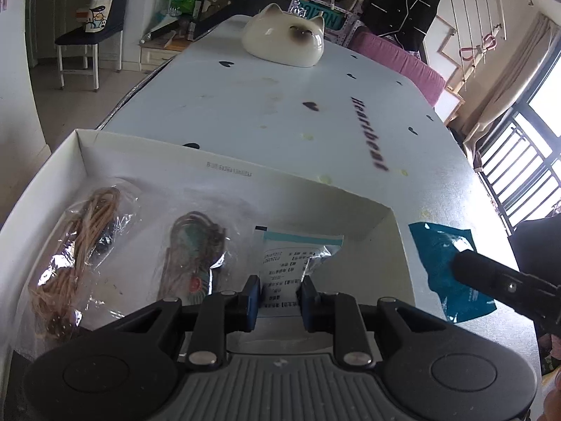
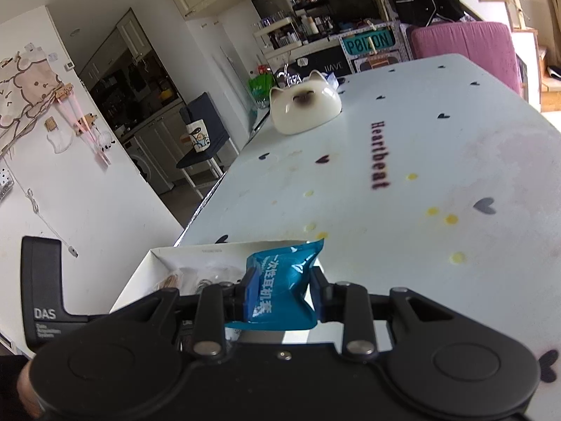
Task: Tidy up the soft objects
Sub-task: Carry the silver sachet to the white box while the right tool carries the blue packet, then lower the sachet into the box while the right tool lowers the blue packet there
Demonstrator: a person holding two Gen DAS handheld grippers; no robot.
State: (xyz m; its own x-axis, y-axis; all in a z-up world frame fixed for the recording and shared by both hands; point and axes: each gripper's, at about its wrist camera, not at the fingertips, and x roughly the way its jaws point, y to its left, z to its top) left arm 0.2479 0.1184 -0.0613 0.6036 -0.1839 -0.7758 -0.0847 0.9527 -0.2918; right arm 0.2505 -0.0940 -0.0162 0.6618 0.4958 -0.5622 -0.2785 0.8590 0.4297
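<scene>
A white cardboard box (image 1: 224, 161) sits on the table near me. Inside lie a clear bag of tan cord (image 1: 80, 245), a clear bag with a beaded trinket (image 1: 196, 256) and a white labelled packet (image 1: 294, 266). My left gripper (image 1: 280, 294) hovers over the box with the white packet between its blue pads; whether it pinches it is unclear. My right gripper (image 2: 282, 293) is shut on a blue foil pouch (image 2: 280, 284) and holds it above the box's right wall (image 2: 154, 270). The pouch also shows in the left wrist view (image 1: 441, 266).
A cream cat-face cushion (image 1: 284, 40) rests at the far end of the white table (image 1: 350, 122), also seen in the right wrist view (image 2: 305, 107). A chair (image 1: 91, 31) stands left of the table. A pink seat (image 1: 396, 59) is at the far right.
</scene>
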